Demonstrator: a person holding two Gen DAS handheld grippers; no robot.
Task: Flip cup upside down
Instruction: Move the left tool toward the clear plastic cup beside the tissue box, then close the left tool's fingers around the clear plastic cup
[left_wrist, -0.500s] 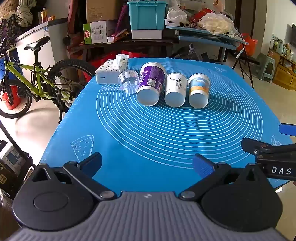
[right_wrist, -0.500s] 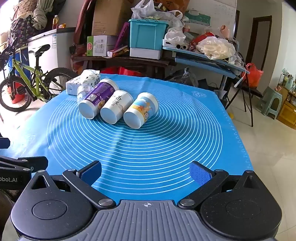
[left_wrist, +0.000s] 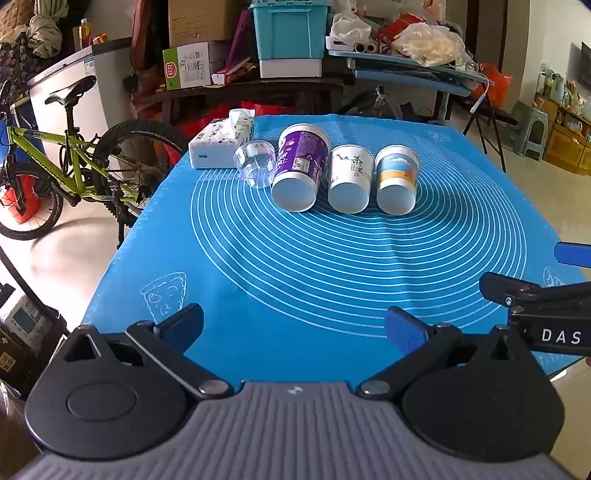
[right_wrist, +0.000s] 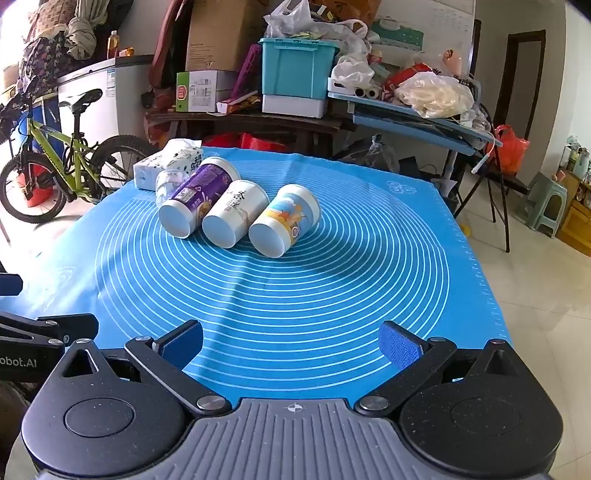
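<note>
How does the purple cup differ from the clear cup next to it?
The purple cup is opaque paper with printed labels; the clear cup is see-through plastic. The purple cup is also larger. Both lie on their sides on the blue mat, bases toward the camera.

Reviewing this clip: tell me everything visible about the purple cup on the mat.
The purple cup looks like a tapered paper cup with a purple printed wrap, a small label patch and a white rim. It lies on its side on the blue mat, its white base toward both cameras and its mouth facing away. It is the tallest of the row. A clear plastic cup lies against its left side; the white tea cup lies close on its right, contact unclear. Neither gripper is near it.
</note>
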